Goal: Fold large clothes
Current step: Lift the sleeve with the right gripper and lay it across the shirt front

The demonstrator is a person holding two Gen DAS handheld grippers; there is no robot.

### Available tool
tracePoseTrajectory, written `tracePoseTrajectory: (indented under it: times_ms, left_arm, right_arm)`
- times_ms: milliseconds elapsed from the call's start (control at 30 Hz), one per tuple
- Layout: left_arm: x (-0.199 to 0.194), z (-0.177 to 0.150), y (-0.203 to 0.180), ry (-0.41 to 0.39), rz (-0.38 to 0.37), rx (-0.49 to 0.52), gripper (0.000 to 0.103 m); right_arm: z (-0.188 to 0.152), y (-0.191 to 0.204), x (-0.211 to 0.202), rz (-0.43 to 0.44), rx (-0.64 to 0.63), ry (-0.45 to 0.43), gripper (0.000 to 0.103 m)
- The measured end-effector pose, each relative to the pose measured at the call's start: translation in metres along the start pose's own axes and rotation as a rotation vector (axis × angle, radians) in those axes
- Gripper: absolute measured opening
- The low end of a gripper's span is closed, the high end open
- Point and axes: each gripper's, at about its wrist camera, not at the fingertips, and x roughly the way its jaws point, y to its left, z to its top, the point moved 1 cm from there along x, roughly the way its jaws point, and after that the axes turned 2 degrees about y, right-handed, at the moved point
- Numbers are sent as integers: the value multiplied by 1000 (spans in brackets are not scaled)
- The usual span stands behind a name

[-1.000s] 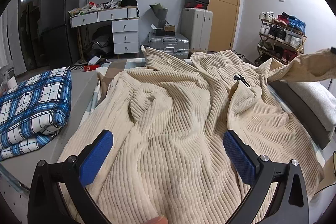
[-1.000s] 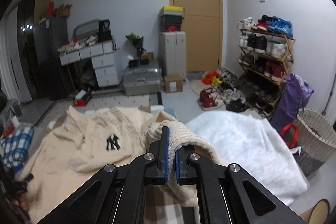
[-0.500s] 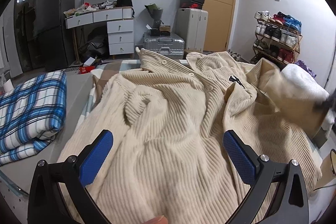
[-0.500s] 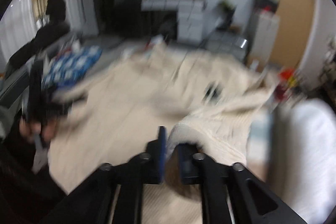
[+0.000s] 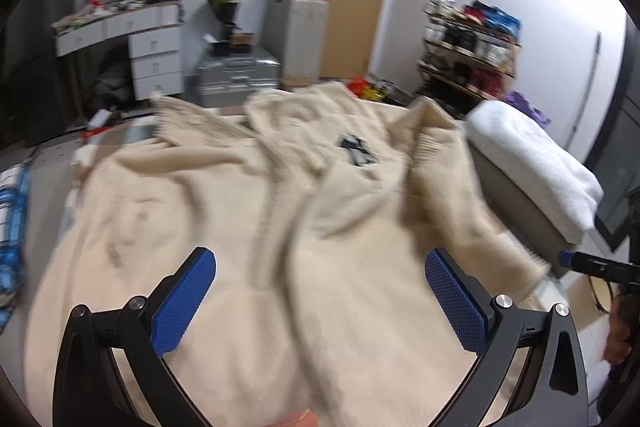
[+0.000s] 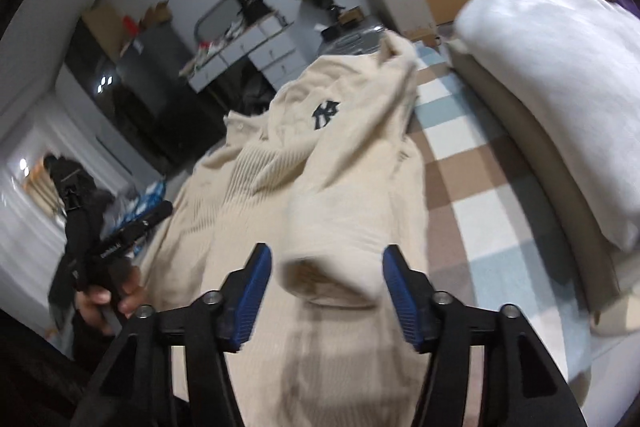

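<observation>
A cream ribbed cardigan (image 5: 248,227) with a dark chest logo (image 5: 356,151) lies spread on the bed. My left gripper (image 5: 320,301) hovers over its near part, jaws wide open and empty. My right gripper (image 6: 328,291) sits low over the garment and its jaws are opening. The sleeve cuff (image 6: 328,279) rests between the blue pads (image 6: 252,295) with a gap on each side. That sleeve (image 6: 352,195) lies folded across the cardigan's body. The right gripper's tip (image 5: 592,267) shows at the right edge of the left wrist view, and the left gripper (image 6: 120,243) shows in a hand in the right wrist view.
A white fluffy blanket (image 5: 532,163) lies along the bed's right side. A folded blue plaid quilt (image 5: 12,219) sits at the left. Checked bedding (image 6: 460,155) shows beside the cardigan. A silver suitcase (image 5: 236,75), drawers (image 5: 156,59) and a shoe rack (image 5: 468,51) stand beyond the bed.
The right gripper came down with the raised sleeve, laid it across the cardigan and let the cuff go. The left gripper swung to the right, staying open.
</observation>
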Motion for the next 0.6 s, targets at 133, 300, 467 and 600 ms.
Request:
tracePoseTrajectory:
  times_ms: [133, 300, 467, 600]
  left_arm:
    - [15, 0, -29, 50, -75, 38, 102]
    - [29, 2, -47, 124, -156, 27, 102]
    - [19, 2, -47, 118, -138, 71, 102]
    - [17, -2, -33, 111, -87, 66, 102]
  right_arm:
    - [-4, -13, 10, -14, 72, -2, 59]
    - [5, -20, 31, 28, 130, 0, 55]
    - [36, -29, 70, -6, 175, 45, 46]
    - [32, -34, 97, -9, 217, 146, 26]
